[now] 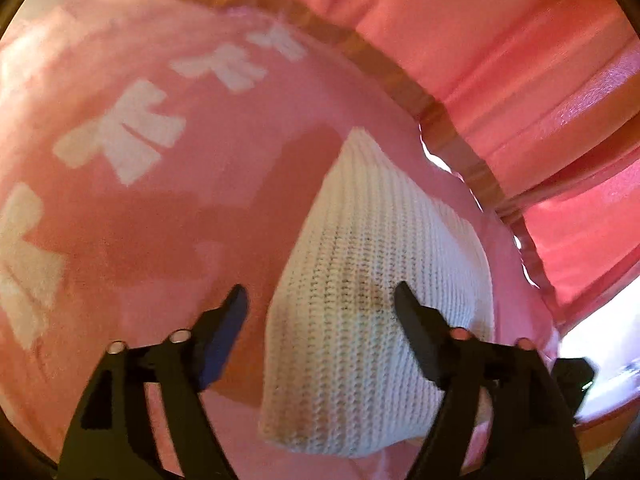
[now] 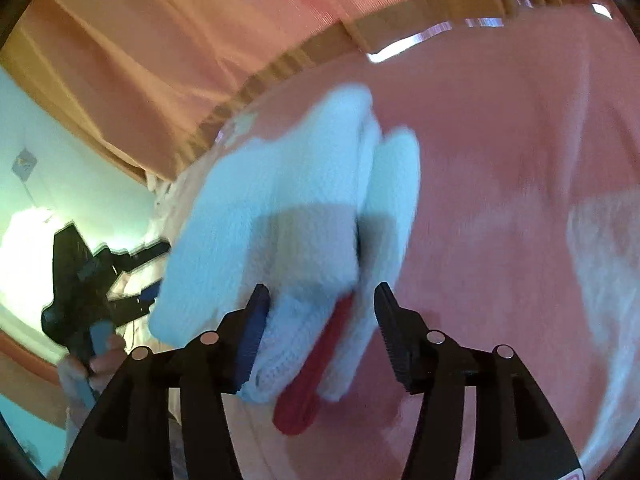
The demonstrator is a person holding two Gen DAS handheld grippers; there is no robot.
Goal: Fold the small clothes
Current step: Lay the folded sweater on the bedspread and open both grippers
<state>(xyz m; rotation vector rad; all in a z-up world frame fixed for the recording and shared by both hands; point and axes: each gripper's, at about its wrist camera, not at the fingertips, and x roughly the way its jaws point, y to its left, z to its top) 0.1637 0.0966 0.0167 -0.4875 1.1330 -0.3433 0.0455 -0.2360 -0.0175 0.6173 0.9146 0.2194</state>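
A small white knitted garment [image 1: 372, 304] lies on a pink blanket with white bows [image 1: 132, 140]. My left gripper [image 1: 320, 300] is open just above its near end, one finger on each side of it. In the right wrist view the same white garment [image 2: 280, 208] looks blurred and bunched, with a red strip [image 2: 312, 376] at its near edge. My right gripper [image 2: 320, 304] is open over that edge, its jaws either side of the cloth, not closed on it. The left gripper [image 2: 92, 288] shows at the far left, held in a hand.
A pink curtain [image 1: 500, 60] hangs behind the blanket's brown-trimmed edge [image 1: 400, 76]. The blanket [image 2: 500, 160] spreads to the right in the right wrist view. A pale wall [image 2: 80, 184] lies to the left.
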